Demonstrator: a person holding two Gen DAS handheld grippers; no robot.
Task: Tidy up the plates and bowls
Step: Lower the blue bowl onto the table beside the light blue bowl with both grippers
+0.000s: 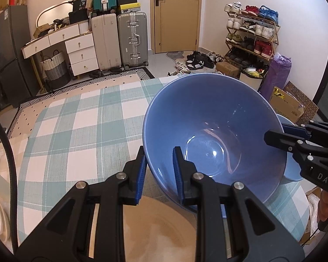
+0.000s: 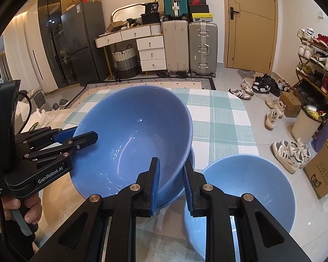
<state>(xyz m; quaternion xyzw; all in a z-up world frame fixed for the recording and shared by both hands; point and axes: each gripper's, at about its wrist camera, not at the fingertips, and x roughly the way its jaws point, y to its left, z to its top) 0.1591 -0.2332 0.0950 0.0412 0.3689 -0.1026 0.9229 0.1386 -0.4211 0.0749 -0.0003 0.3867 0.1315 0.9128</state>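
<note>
While you hold it from both sides, big blue bowl [image 1: 214,135]: tilted, lifted off the table [image 1: 76,118], mouth tipped toward you.
left hand-held gripper [image 1: 159,172]: pinches the bowl's near-left rim, one pad outside the wall, one inside.
right hand-held gripper [image 2: 171,181]: pinches the opposite rim edge; from the left wrist view it comes in from the right.
bowl underneath: a second blue bowl [image 2: 177,187] sits directly below the held one, only its rim showing; I can't tell if they touch.
light blue bowl [image 2: 247,187]: on the table, just right of the right hand-held gripper, separate from the pair.
tan plate [image 1: 159,229]: right under your left hand-held gripper, near edge of the table.
key relation: nest target lies straight down from the held bowl, slightly toward your right side, so the right hand is nearer.
judgement: you look mid-stack; level the bowl before lowering or the rim may clip the lower one.
</note>
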